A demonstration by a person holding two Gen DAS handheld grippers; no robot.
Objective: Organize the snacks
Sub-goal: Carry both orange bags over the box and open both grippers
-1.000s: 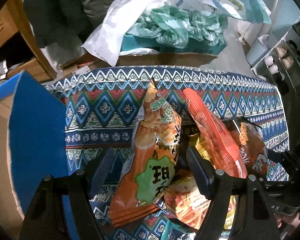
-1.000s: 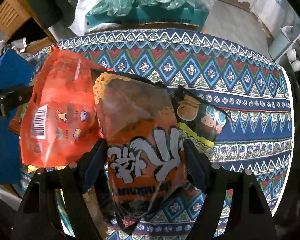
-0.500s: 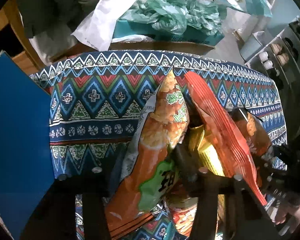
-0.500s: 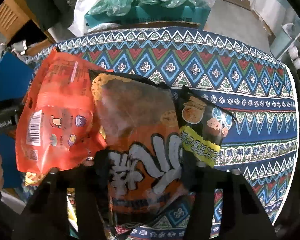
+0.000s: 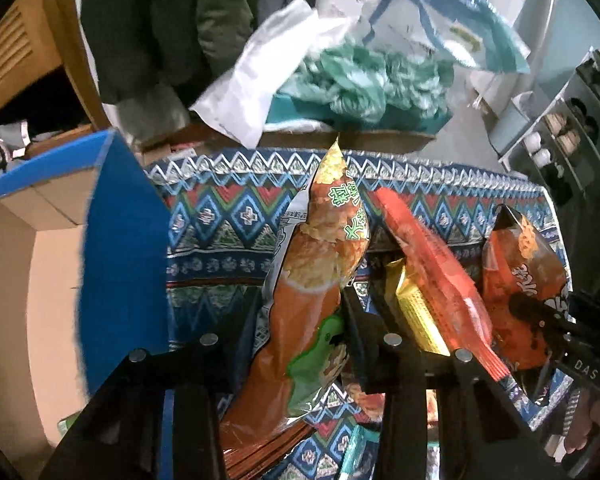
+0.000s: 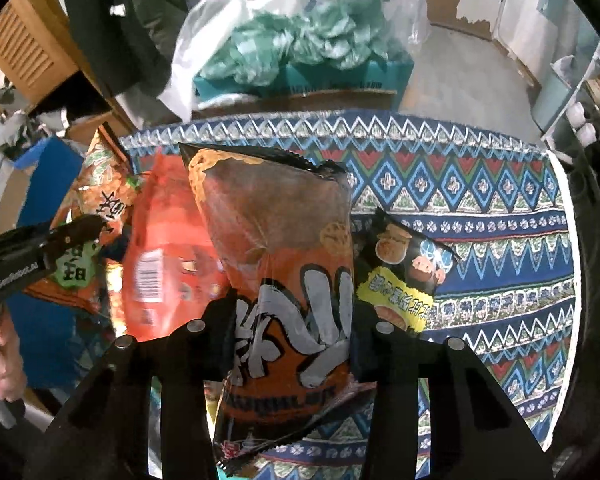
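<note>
While a blue-edged cardboard box [image 5: 112, 216] waits at the far left of the patterned tablecloth [image 5: 228, 216], two hand-held claws each take a snack bag from the heap beside it. The left gripper [image 5: 300, 320] has its jaws closing on an orange chip bag with a green label [image 5: 316, 280], pinched across its lower half and standing tilted, tip toward the far table edge. Next to it lean a flat red packet [image 5: 432, 272] and a yellow packet [image 5: 416, 304], touching one another. Further right, the right gripper [image 6: 292, 332] is closing on a dark orange bag with bold grey lettering [image 6: 276, 248], squeezed at the middle; a small black-and-yellow packet [image 6: 408, 272] lies just beside it on the cloth. Whether either held bag is clear of the pile below is hard to tell, since the fingers hide the bottoms. Both bags are puffed and slick, so a pinch across the air cushion could slide off or burst a seam, and a lifting bag could drag the leaning red packet over.
</note>
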